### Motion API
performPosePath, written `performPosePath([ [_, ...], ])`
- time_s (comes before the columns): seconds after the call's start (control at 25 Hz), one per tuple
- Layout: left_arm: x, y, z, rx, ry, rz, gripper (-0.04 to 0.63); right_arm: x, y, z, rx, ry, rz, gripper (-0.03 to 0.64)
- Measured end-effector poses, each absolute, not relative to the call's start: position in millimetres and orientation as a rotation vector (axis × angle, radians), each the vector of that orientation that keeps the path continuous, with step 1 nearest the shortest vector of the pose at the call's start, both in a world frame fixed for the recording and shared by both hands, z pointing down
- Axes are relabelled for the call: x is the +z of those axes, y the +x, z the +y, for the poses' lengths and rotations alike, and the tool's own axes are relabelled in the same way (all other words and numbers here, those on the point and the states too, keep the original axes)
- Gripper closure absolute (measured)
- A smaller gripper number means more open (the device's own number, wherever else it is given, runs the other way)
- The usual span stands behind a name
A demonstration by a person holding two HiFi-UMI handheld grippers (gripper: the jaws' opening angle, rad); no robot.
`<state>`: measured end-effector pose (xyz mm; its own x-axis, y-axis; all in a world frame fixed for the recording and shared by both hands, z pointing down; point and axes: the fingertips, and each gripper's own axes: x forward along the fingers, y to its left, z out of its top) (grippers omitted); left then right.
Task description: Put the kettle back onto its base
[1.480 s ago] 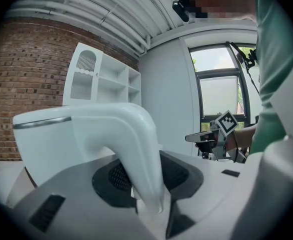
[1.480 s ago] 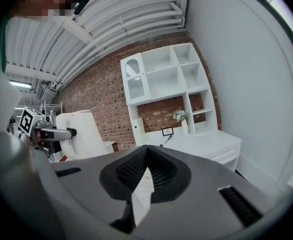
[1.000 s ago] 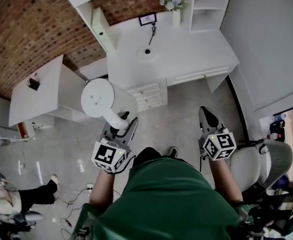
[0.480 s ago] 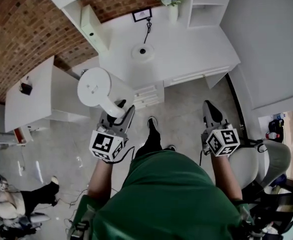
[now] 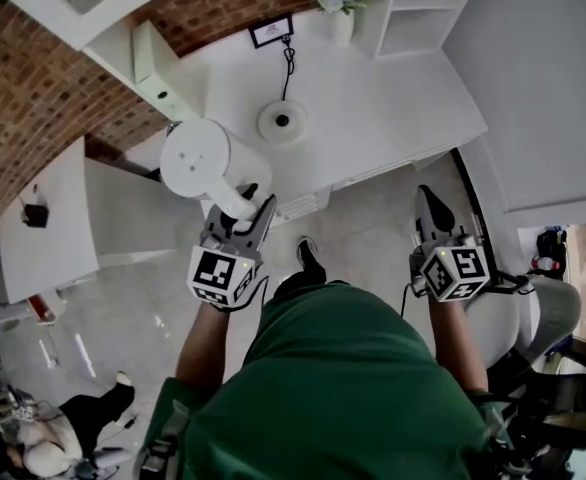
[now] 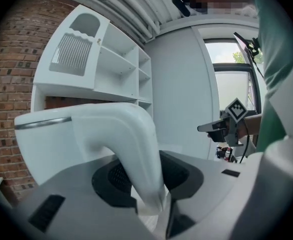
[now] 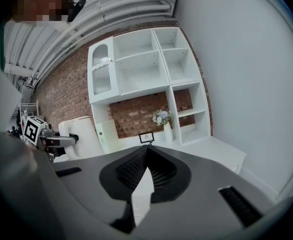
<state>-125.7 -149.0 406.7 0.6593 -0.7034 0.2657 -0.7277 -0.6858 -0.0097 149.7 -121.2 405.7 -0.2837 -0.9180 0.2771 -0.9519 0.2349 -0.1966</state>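
well, kettle (image 5: 198, 158) in left gripper (image 5: 241, 215) (base (image 5: 282, 121) nearby)

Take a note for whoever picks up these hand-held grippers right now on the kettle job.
Left hand-held gripper: shut on the handle of the kettle, which is upright in the air.
Right hand-held gripper: shut, empty, off to the side.
Base: bare on the white desk, to the kettle's right in the head view.
Done: kettle in hand.
Left: set it on the base, let go.
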Motion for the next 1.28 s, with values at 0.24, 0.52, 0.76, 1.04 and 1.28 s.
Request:
performPosePath([
  [0.24,423,-132,-208,0.414,2.820,-1.107,0.454,411,116,-175,0.513,1.824,-2.345,0.604],
  [0.52,445,-122,-248,0.424,2.873,-0.994,0.454,420,102,-200,0.512,1.816,-2.288,0.604],
  [0.76,456,-108,-274,0.426,2.886,-0.980,0.454,431,111,-216,0.541,1.837,-2.259,0.604],
  [1.04,469,-84,-297,0.462,2.867,-0.988,0.454,447,115,-244,0.584,1.774,-2.305,0.604],
  [1.28,478,-62,-327,0.461,2.848,-1.038,0.454,450,125,-290,0.565,1.664,-2.357,0.604],
])
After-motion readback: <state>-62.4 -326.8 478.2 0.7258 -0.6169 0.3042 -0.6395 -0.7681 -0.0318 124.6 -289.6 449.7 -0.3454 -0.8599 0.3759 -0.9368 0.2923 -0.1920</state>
